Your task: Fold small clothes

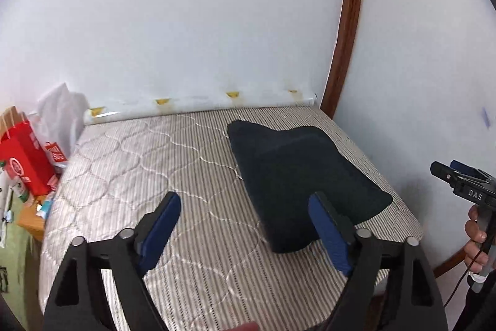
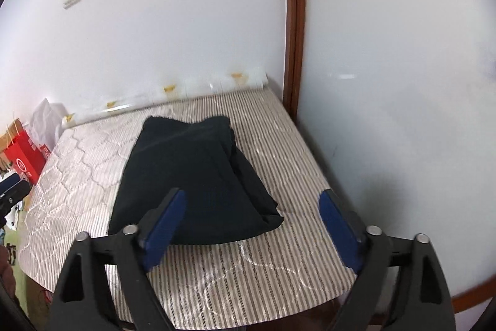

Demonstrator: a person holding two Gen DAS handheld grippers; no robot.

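White walls and a brown wooden trim (image 1: 350,30) frame the quilted, striped mattress (image 1: 130,163) that we work on. From the left wrist view, we see the dark garment (image 1: 297,172) lying folded on the right half of the mattress, close to the wall, its near end rounded and slightly raised. Our left gripper (image 1: 245,225) hovers above the bed with its blue pads (image 1: 164,219) spread wide and nothing between them but bare mattress and the garment's near edge beneath. At the right edge, a hand (image 1: 476,238) holds the other tool. Red bags (image 1: 24,157) sit off the mattress to the left.

From the right wrist view, the garment (image 2: 192,176) lies as a long dark bundle running away from us, with layered edges showing along its right side. Our right gripper (image 2: 252,222) is also wide apart and empty, clear of the cloth.

We judge the fabric soft, light and limp, somewhat thick where layered, so it will sag and slide when lifted. We would pinch it at the near corners, through all layers, one gripper per corner.
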